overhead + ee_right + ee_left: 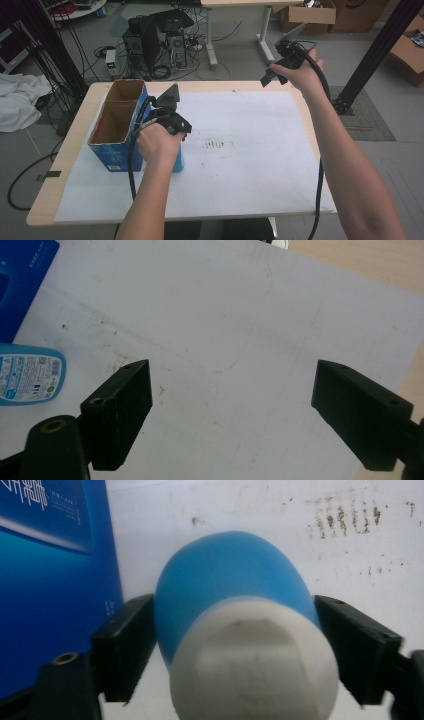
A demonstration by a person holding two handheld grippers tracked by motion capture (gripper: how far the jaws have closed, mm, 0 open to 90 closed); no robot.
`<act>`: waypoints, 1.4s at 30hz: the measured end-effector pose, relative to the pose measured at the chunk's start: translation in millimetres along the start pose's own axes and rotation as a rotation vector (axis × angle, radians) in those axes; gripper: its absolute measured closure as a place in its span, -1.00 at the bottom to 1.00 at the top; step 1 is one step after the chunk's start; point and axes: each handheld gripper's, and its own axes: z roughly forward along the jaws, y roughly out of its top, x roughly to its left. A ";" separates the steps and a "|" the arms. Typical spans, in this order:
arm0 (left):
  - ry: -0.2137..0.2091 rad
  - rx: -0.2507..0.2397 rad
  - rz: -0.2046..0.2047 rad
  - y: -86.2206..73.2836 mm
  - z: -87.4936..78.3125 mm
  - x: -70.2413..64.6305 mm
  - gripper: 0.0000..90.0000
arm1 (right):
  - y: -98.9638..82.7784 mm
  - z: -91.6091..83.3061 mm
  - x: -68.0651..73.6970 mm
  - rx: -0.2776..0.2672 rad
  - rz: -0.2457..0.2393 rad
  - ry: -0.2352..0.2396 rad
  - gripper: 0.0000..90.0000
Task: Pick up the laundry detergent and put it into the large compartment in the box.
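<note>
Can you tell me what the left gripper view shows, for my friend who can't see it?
A blue bottle with a white cap sits between the two black jaws of the left gripper, which touch its sides. It lies on white paper marked with small dark spots, and a blue box stands beside it at the picture's left.

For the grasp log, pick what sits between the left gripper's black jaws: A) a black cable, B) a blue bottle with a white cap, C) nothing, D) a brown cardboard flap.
B: in the left gripper view the blue bottle with a white cap sits between the left gripper's jaws, both touching its sides.
</note>
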 end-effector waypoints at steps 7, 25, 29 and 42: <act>-0.011 -0.007 -0.006 1.2 -0.2 0.8 -0.30 | 0.3 0.2 -0.3 -0.002 -0.003 0.001 -0.63; -0.025 0.045 0.003 7.9 -1.3 3.4 -0.23 | -0.7 3.6 -2.2 0.000 0.000 0.007 -0.63; -0.024 0.043 0.031 9.0 -1.7 1.9 -0.22 | -0.3 4.2 -2.4 0.002 -0.003 0.009 -0.62; -0.040 0.079 0.089 12.3 -5.9 1.9 -0.20 | -0.3 3.8 -4.1 0.002 0.000 0.004 -0.62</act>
